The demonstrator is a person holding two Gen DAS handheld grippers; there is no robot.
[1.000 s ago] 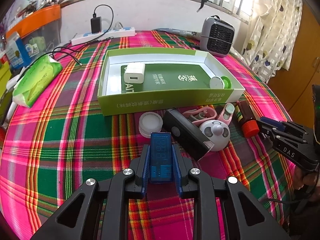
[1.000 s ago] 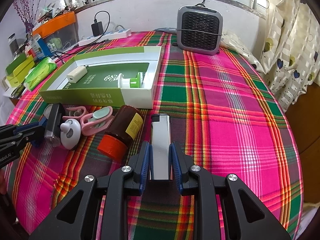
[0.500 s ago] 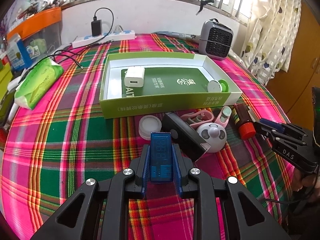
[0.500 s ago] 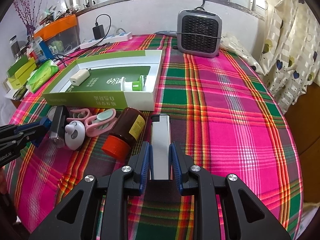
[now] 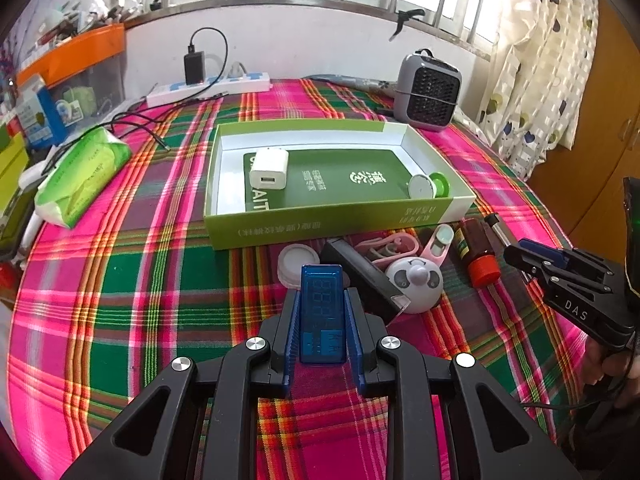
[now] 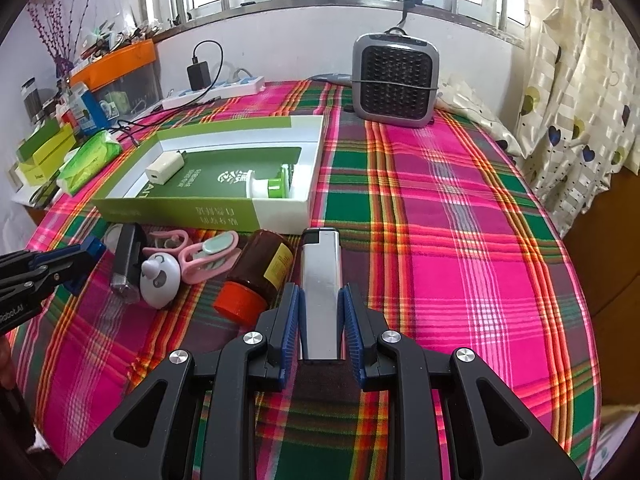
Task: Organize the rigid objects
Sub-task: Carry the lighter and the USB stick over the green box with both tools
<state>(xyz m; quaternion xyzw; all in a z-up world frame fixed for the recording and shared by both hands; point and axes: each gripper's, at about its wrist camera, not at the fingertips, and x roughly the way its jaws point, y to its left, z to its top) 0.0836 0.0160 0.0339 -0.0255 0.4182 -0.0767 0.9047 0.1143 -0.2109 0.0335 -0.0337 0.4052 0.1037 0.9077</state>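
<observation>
L tool (image 5: 322, 320) is clamped on a translucent blue plastic USB meter (image 5: 322, 312), held above the plaid-cloth counter (image 5: 120, 300). It's light, stiff, w/ slick flat sides; grip mid-body. R tool (image 6: 320, 312) pinches a silver metal lighter (image 6: 321, 280): smooth, prob slippery, keep the squeeze square. Both belong in the green-and-white cardboard box (image 5: 320, 224).

I see woven plaid cloth (image 6: 460, 240) over the worktop | lighter (image 6: 321, 280) brushed metal, shiny | blue tester (image 5: 322, 312) translucent glossy plastic | box (image 5: 320, 224) matt card | bottle (image 6: 256, 272) brown glossy, cap smooth plastic
</observation>
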